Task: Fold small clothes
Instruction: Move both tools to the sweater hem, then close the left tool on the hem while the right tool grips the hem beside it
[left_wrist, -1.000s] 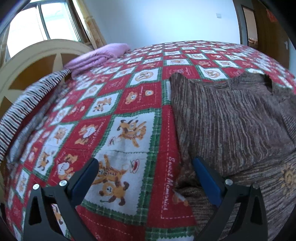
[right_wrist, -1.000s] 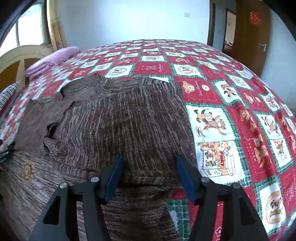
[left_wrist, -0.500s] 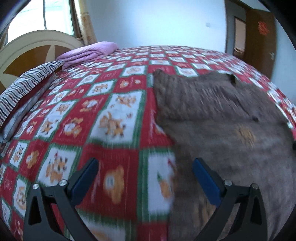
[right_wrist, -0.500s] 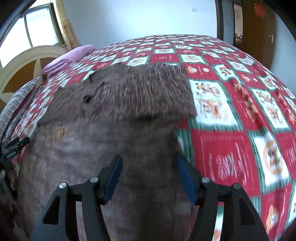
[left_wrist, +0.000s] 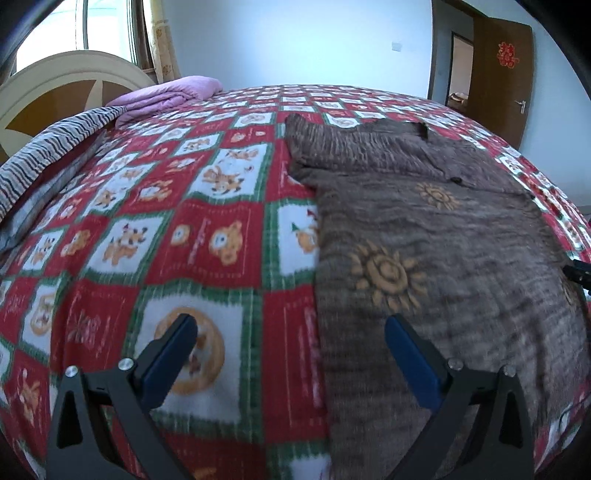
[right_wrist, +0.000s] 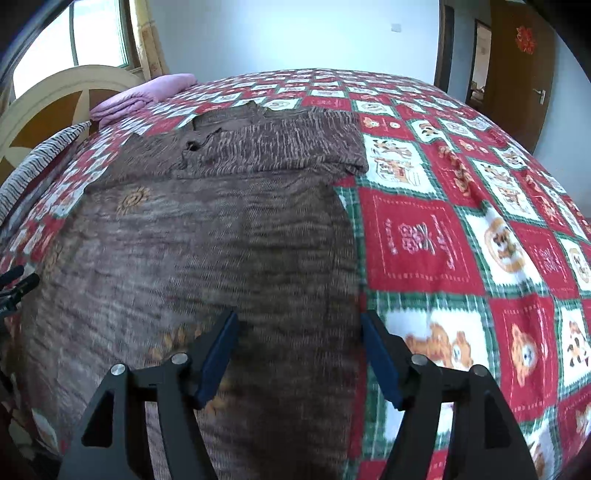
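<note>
A brown knitted garment (left_wrist: 436, 236) with orange sun motifs lies flat on the red, white and green patterned bedspread (left_wrist: 177, 229); its far part is folded over onto itself. My left gripper (left_wrist: 291, 332) is open and empty over the garment's left edge near the front. My right gripper (right_wrist: 299, 332) is open and empty over the garment (right_wrist: 207, 236) near its right edge. The right gripper's tip shows at the right edge of the left wrist view (left_wrist: 580, 273), and the left gripper's tip at the left edge of the right wrist view (right_wrist: 14, 284).
A folded purple blanket (left_wrist: 170, 94) and a striped pillow (left_wrist: 51, 144) lie at the far left by the cream headboard (left_wrist: 62, 85). A brown door (left_wrist: 498, 74) stands at the right. The bedspread (right_wrist: 480, 229) stretches right of the garment.
Both grippers have pulled back toward the near end of the garment and risen; more of the lower garment with its sun motifs shows. Both stayed open.
</note>
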